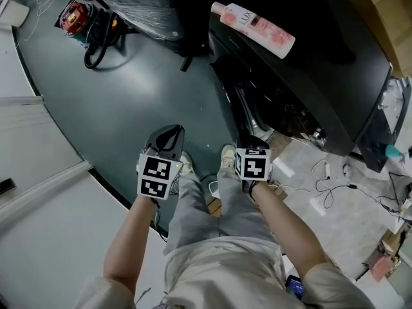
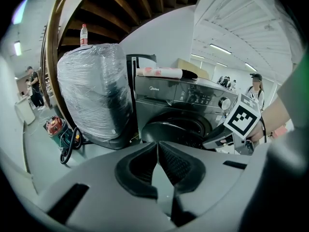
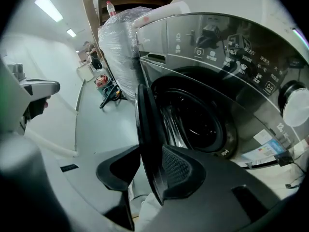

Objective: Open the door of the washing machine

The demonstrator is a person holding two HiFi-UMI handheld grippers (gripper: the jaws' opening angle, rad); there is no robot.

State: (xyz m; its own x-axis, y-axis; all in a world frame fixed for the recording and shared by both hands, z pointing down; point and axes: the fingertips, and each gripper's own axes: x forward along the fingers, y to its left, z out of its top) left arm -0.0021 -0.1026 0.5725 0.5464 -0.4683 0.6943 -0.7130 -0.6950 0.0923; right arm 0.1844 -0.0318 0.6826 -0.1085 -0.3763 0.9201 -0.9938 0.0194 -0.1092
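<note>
The right tongs point(image 3: 150, 151) pinch the rim of the door point(image 3: 144, 105) of the washing machine point(image 3: 217, 57). The door stands partly open, and the left tongs point(image 2: 158, 146) are pressed together, empty, off to the side. The thin rim could slip from the pads if the pull strays off the hinge's arc. Beyond the right tongs, the drum point(image 3: 198, 122) looks empty.

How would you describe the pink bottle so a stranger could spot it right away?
Find the dark front-loading washing machine. The pink bottle rests on the machine's flat top. Unlike the upright red-capped bottle nearby, it is pink-and-white and lying flat.
</note>
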